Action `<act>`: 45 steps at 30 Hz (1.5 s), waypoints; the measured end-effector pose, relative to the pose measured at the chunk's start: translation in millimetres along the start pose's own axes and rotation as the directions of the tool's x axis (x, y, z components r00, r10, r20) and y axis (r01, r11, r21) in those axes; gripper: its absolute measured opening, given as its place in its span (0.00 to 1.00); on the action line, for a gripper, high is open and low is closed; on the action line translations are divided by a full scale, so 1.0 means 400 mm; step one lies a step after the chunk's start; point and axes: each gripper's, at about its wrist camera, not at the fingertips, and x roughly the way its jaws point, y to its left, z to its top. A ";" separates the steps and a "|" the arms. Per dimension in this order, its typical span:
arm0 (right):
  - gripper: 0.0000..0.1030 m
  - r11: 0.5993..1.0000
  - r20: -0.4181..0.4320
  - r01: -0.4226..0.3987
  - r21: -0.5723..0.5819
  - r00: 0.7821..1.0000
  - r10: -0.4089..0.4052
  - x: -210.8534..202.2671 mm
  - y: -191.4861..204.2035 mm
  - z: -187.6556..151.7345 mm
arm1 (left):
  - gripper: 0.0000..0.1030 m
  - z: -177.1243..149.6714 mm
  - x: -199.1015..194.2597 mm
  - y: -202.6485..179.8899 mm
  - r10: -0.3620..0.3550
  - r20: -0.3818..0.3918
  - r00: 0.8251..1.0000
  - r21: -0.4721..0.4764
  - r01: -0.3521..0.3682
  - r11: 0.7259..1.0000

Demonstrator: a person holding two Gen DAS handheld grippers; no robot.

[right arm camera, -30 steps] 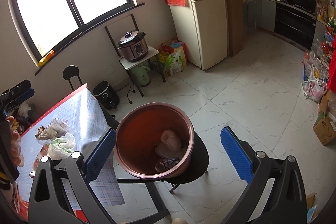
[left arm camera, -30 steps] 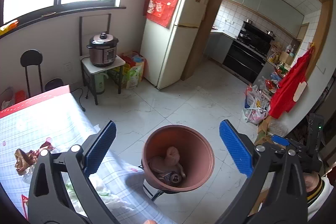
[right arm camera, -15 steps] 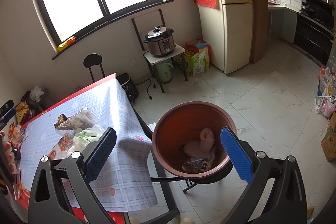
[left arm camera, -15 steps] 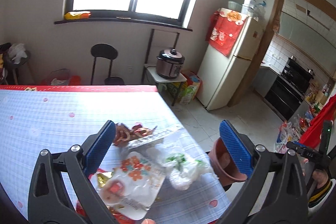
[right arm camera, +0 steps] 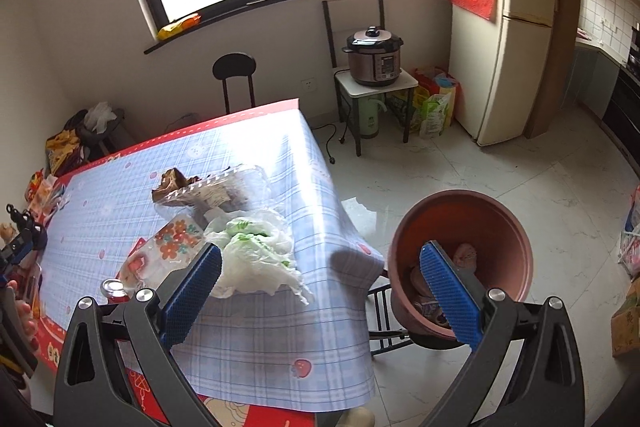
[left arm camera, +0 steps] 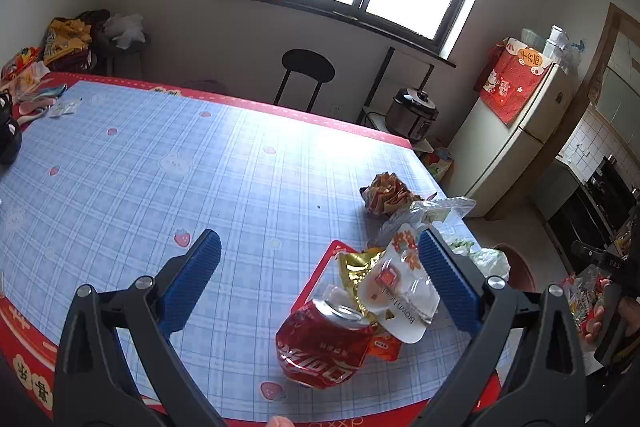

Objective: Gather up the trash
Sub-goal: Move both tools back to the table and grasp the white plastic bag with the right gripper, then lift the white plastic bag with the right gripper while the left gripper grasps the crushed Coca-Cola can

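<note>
While both of my grippers hang wide open and empty, the left gripper (left arm camera: 316,283) faces a crushed can (left arm camera: 324,343) at five o'clock; the right gripper (right arm camera: 320,287) has the bin (right arm camera: 460,259) at three o'clock beside the bench (right arm camera: 256,339).

white pouch (left arm camera: 394,297): "Brown" | red can (left arm camera: 323,345): script logo, not legible

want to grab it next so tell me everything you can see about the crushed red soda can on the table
The crushed red soda can looks like thin dented metal, with white lettering on its side and a silver top facing up and tilted. It sits near the front edge of the blue plaid tablecloth, its upper right side against a gold wrapper and a white plastic packet. It lies between the open left gripper's fingers, untouched.
</note>
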 end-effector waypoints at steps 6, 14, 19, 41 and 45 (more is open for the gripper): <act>0.95 0.996 -0.028 -0.042 -0.077 0.999 0.040 0.102 0.109 0.005 | 0.95 -0.057 0.047 0.055 0.020 -0.070 0.997 -0.023 -0.022 1.000; 0.95 0.989 -0.126 -0.061 -0.134 0.991 0.044 0.294 0.207 0.003 | 0.95 -0.092 0.086 0.095 0.006 -0.111 0.994 -0.049 -0.012 0.999; 0.95 0.992 -0.191 -0.041 -0.116 0.981 0.019 0.372 0.229 -0.028 | 0.95 -0.118 0.102 0.086 -0.018 -0.145 0.989 -0.042 0.012 0.999; 0.37 0.995 -0.257 -0.079 0.068 0.962 0.094 0.315 0.140 -0.153 | 0.94 -0.164 0.164 0.012 -0.103 -0.253 0.962 0.013 0.110 0.994; 0.36 0.994 -0.217 -0.088 0.070 0.971 0.102 0.273 0.135 -0.145 | 0.93 -0.190 0.178 -0.002 -0.097 -0.292 0.952 0.031 0.110 0.993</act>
